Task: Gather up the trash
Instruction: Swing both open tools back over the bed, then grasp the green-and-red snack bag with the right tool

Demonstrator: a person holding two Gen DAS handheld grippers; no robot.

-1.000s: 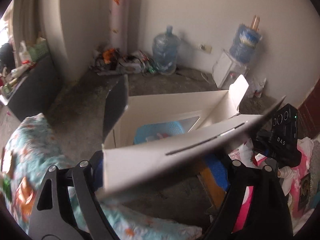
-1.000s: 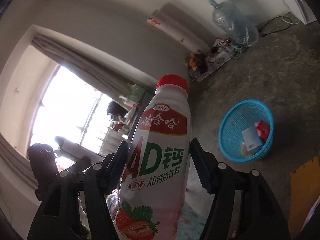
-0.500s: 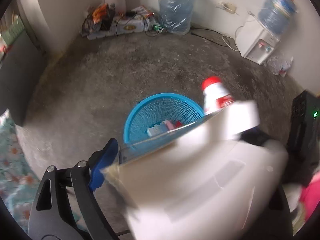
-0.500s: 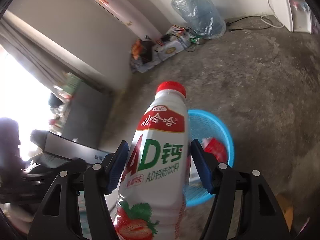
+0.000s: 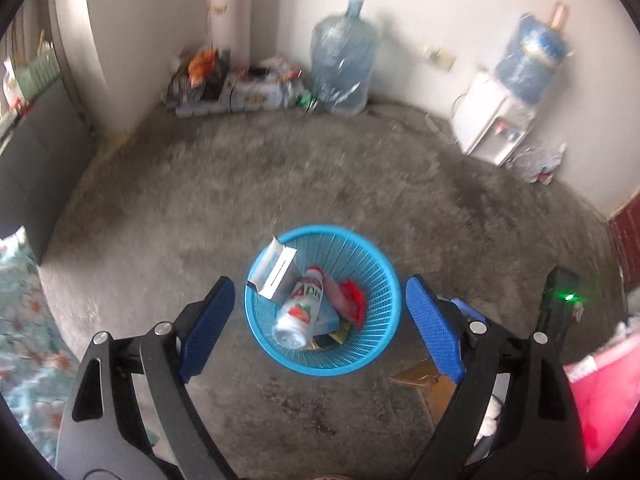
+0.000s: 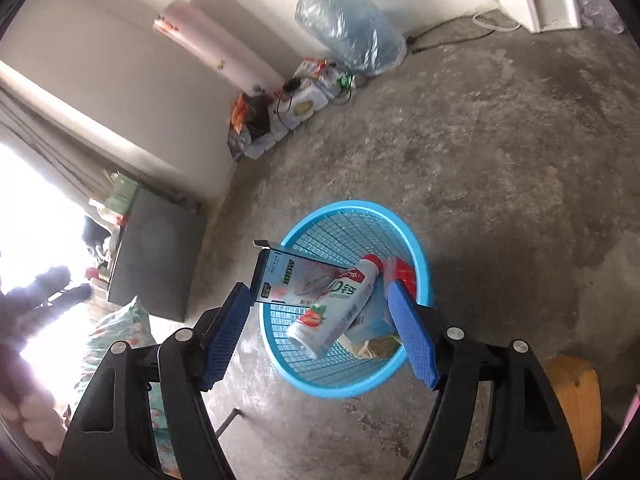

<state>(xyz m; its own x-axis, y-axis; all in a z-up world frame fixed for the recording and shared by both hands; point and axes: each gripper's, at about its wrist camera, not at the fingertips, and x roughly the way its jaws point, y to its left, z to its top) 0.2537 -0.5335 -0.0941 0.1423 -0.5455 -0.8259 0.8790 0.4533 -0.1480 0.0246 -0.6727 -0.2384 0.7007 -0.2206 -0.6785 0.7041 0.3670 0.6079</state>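
Observation:
A blue mesh basket (image 5: 320, 233) (image 6: 360, 207) stands on the concrete floor below both grippers. Inside it a white milk-drink bottle (image 5: 300, 308) (image 6: 336, 312) with a red cap lies on its side. A white carton box (image 5: 274, 270) (image 6: 288, 280) leans on the basket's left rim. A red wrapper (image 5: 352, 296) (image 6: 404, 272) and other packets lie beside the bottle. My left gripper (image 5: 319, 280) hangs open above the basket with nothing between its blue pads. Likewise open and holding nothing, my right gripper (image 6: 318, 286) hovers over the basket.
A large water jug (image 5: 344, 68) and a water dispenser (image 5: 500, 120) stand by the far wall, with a pile of clutter (image 5: 232, 84) in the corner. Floral bedding (image 5: 20, 320) lies at the left. A black device (image 5: 560, 300) and pink packaging (image 5: 600, 392) sit at the right.
The left gripper let go of the white box and the right gripper let go of the bottle. Both now lie in the basket. Both grippers have come lower over it.

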